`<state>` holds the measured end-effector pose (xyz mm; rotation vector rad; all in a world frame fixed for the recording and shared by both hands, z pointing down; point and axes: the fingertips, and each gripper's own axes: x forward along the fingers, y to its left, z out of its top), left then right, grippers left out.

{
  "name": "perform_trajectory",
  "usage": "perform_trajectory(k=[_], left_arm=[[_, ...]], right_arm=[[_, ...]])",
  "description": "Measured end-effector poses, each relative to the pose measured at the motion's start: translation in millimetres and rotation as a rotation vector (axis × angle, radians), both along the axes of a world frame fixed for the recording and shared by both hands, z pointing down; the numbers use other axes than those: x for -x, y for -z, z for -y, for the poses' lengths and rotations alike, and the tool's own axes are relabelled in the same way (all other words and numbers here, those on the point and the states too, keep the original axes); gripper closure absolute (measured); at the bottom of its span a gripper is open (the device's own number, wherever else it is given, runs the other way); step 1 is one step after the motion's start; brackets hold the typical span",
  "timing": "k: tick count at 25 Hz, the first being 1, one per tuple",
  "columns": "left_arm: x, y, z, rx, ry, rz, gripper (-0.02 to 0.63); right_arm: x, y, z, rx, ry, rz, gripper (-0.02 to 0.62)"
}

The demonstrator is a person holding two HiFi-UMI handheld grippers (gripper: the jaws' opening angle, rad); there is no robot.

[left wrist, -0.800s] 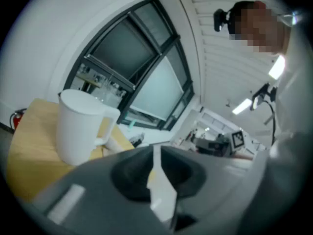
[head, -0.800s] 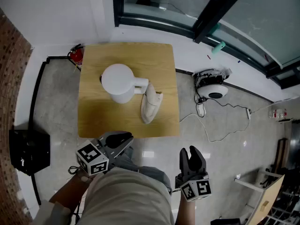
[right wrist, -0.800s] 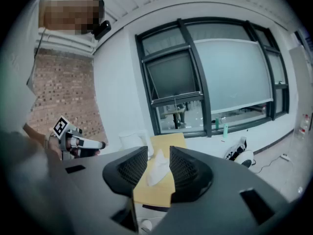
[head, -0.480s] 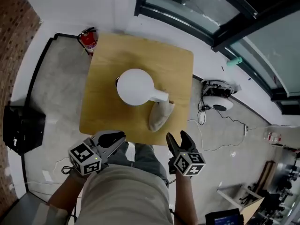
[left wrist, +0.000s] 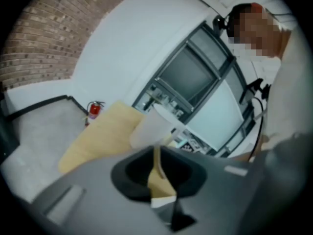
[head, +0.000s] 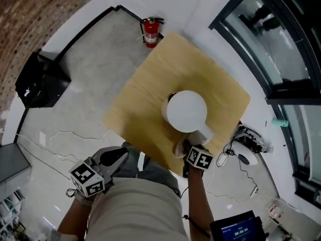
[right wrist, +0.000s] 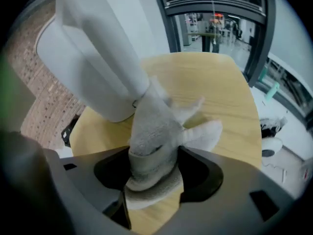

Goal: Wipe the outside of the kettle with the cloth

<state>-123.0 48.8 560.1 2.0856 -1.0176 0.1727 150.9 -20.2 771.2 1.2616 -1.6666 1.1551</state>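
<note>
— Where's the cloth [right wrist: 156, 131]?
— On the table [right wrist: 220, 82], against the kettle [right wrist: 73, 77]. The right gripper [right wrist: 155, 168] has its jaws wide apart with the cloth between them; only its own view shows that.
— Left gripper [left wrist: 159, 173]?
— Closed, empty, short of the table.

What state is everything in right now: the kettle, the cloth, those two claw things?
Kettle: upright on table, lid closed.
Right gripper: open, jaws around cloth.
Cloth: crumpled, lying beside kettle.
Left gripper: shut, empty.
Fire extinguisher: upright on floor.
</note>
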Motion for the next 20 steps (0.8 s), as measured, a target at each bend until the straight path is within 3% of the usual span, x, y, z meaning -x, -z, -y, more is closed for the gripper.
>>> perform_trajectory(k=[4,7,9,11,15,18,20], left_arm=[[0.5,3.0,-9.4,0.0,0.078,-0.009,0.575],[-12.8,3.2,-10.7,-0.009,0.057,-0.004,0.575],[-20.4,2.8,-4.7,-0.023,0.045,-0.008,0.575],[-28.8,4.0,2.2,-0.042,0.031,-0.027,0.575],[-50.7,16.8,12.7,-0.103,-0.051,-0.035,0.575],[-74.4,32.9,20.1,-0.187,-0.164,-0.027,0.575],[-101.2,41.1,19.5,-0.224,-0.267,-0.067,0.575]], right_arm=[[13.5,-1.5,-0.2,-0.016,0.129,-0.049,0.324],[19.7,-1.5,-2.9,0.005,0.184,-0.001,0.427],[20.4,0.5,0.9,0.026,0.192,0.044,0.447],[13.3,10.0,3.8,0.02,0.153,0.096,0.459],[-16.2,55.2,6.2,-0.096,0.074,0.151,0.465],[-36.2,93.7,13.1,-0.217,-0.005,0.237,0.465],[-48.5,127.6,25.9,-0.335,-0.076,0.34,0.466]])
